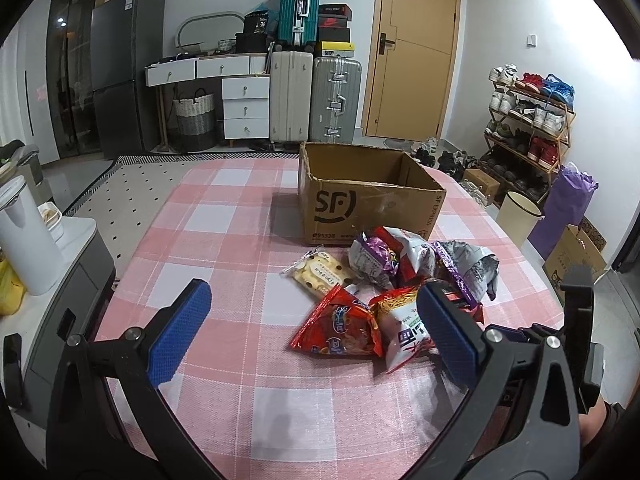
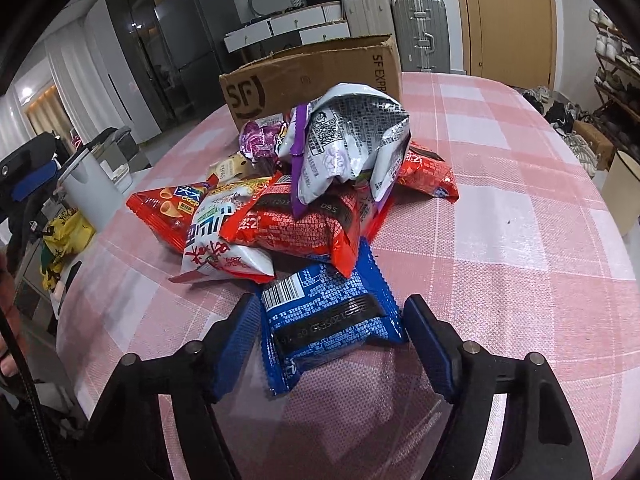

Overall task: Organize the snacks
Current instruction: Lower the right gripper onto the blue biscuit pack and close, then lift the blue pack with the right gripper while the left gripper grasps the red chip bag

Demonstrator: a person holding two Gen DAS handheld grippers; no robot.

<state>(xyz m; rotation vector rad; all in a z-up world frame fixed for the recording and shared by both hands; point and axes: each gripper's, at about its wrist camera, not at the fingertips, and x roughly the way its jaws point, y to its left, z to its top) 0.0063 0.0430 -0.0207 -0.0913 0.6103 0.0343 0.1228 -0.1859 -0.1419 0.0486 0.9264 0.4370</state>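
Right jaws: your right gripper (image 2: pixel 332 336) is spread wide around the blue packet (image 2: pixel 326 316); the blue pads sit just beside its two edges, and you cannot tell from this view whether they touch it yet.
Left jaws: your left gripper (image 1: pixel 316 332) is wide apart with nothing between its pads, hovering over the tablecloth (image 1: pixel 224 216); its right pad overlaps the near edge of the pile in the view.
Blue packet: lying flat on the cloth, barcode side up, its far end tucked under a red bag (image 2: pixel 304 228).
Snack pile: a heap of bags just in front of the cardboard box (image 1: pixel 372 196), including a silver and purple bag (image 2: pixel 352 140) on top, a red triangular bag (image 1: pixel 340 328) and a pale biscuit packet (image 1: pixel 320 274) at the left edge.
Cardboard box: open-topped, marked SF, standing on the checked cloth beyond the pile; what you can see of its inside shows no snacks.
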